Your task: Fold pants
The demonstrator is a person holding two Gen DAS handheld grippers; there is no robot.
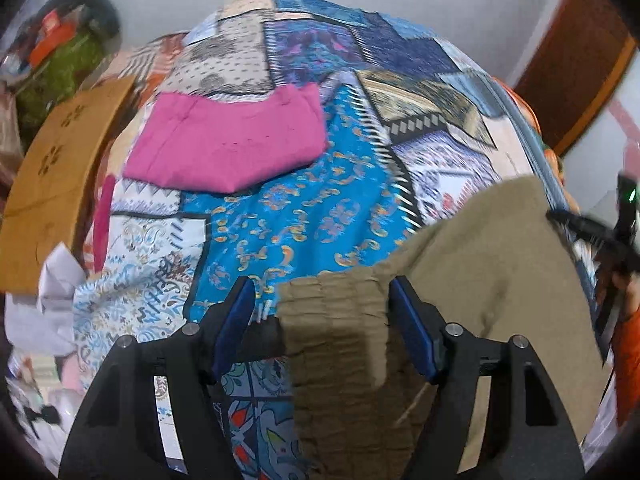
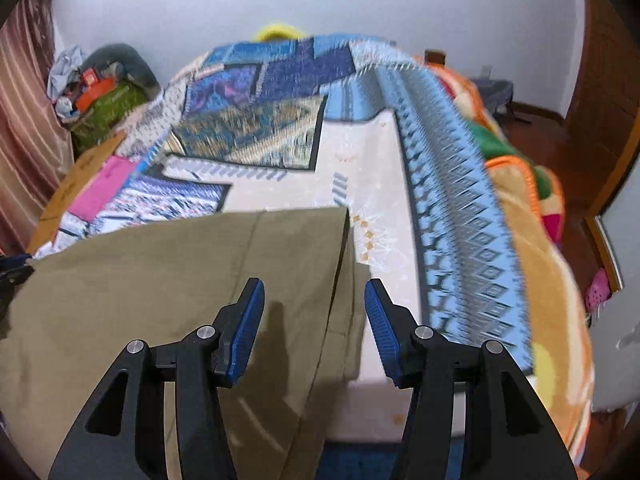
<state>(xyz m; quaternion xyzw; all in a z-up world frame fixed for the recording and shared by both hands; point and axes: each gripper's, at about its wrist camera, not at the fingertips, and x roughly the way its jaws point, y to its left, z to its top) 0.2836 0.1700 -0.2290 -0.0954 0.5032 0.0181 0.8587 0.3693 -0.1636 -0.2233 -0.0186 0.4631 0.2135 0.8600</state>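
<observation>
The olive-brown pants (image 1: 472,280) lie on the patterned bed sheet (image 1: 304,216) at the near edge of the bed. Their ribbed elastic waistband (image 1: 340,332) sits between the fingers of my left gripper (image 1: 322,300), which is open over it. In the right wrist view the pants (image 2: 180,280) lie flat with a folded leg edge at the right. My right gripper (image 2: 314,300) is open above that edge, holding nothing. The right gripper also shows at the right edge of the left wrist view (image 1: 616,236).
A folded pink garment (image 1: 228,144) lies further back on the sheet (image 2: 280,128). A cardboard box (image 1: 56,168) stands at the bed's left. A colourful blanket (image 2: 532,240) is bunched along the right side. A cluttered pile (image 2: 100,92) sits at the far left by the wall.
</observation>
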